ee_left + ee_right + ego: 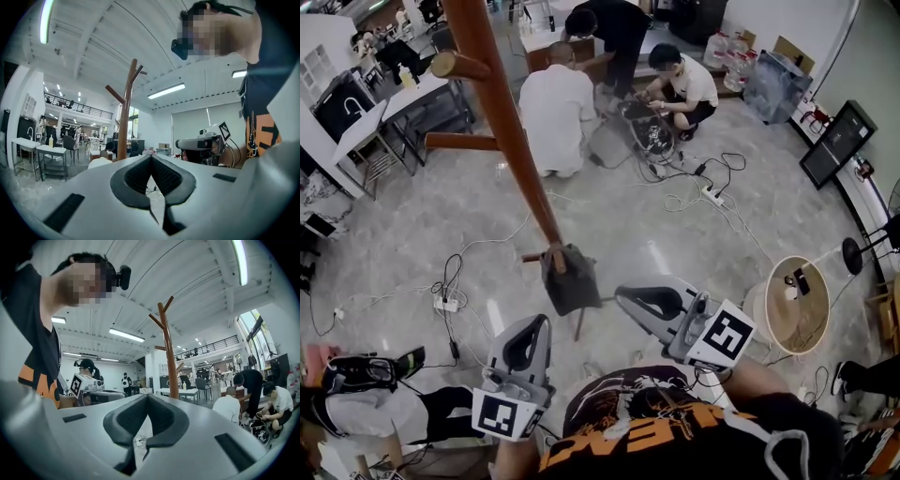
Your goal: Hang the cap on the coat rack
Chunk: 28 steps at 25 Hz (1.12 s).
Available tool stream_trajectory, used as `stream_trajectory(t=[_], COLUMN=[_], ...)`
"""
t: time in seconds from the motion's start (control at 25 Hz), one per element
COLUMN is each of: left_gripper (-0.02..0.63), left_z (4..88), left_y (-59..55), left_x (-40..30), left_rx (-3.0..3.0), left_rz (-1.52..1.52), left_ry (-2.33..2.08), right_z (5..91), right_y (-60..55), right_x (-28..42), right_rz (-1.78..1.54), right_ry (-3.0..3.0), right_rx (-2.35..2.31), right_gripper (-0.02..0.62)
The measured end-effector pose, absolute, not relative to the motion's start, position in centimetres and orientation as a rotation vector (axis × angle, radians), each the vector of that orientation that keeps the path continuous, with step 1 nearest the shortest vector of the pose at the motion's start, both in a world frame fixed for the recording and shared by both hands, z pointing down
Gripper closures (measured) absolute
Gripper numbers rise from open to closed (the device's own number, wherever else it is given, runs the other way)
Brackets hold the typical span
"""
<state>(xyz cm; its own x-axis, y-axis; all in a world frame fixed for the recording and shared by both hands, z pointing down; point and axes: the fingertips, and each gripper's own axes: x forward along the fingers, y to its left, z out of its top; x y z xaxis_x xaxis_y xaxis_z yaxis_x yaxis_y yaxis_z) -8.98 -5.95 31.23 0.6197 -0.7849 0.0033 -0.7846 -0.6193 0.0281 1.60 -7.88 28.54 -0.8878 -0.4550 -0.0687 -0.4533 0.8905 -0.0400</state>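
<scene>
The brown wooden coat rack [502,112] rises from the floor in front of me, with pegs sticking out to the left. A dark grey cap [570,279] rests low at the rack's foot; whether it hangs on a low peg I cannot tell. My left gripper [545,320] is below and left of the cap, shut and empty. My right gripper [620,294] is just right of the cap, also shut with nothing in it. In the left gripper view the left gripper [151,156] has its pads together, the rack [124,123] beyond. In the right gripper view the right gripper [147,396] is likewise shut before the rack [168,350].
Three people [558,108] crouch or bend over equipment behind the rack. Cables and a power strip [445,304] lie on the grey floor. A round wooden side table [797,305] stands at the right. Tables [389,112] line the left. Another person [366,403] is at lower left.
</scene>
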Motion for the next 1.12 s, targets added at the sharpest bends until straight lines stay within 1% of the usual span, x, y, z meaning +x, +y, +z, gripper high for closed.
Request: stream_trajectory(t=[1.12], left_gripper=[0.583], left_z=[30.2], left_y=[-6.0], left_x=[-9.5], left_rx=[2.797], left_rz=[-0.056], left_ry=[-1.378], right_z=[28.1], right_y=[-7.6], right_x=[-0.3], right_rz=[-0.002], right_ry=[3.004], right_rx=[-0.722], right_gripper=[0.581])
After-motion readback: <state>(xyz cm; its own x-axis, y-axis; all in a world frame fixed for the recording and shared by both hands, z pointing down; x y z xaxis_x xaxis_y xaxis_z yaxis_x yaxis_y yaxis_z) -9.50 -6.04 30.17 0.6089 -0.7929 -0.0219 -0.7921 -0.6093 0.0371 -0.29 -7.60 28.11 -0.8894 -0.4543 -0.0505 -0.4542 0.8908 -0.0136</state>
